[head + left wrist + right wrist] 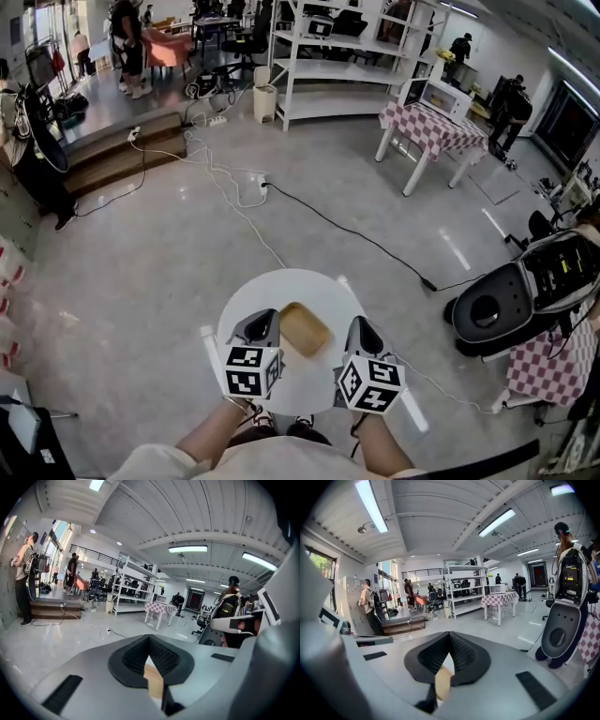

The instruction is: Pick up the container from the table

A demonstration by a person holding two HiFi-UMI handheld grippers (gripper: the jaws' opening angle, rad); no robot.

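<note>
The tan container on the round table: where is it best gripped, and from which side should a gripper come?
Probably the raised rim. The container lies flat, open side up, and is shallow, so only its thin wall offers a pinch. It sits between the left gripper and the right gripper, both shut; either could open and come from its own side, one jaw inside.

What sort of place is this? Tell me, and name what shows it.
Probably a robotics lab or workshop hall: white metal shelving, power cables trailing across the bare floor, and checkered-cloth tables.
</note>
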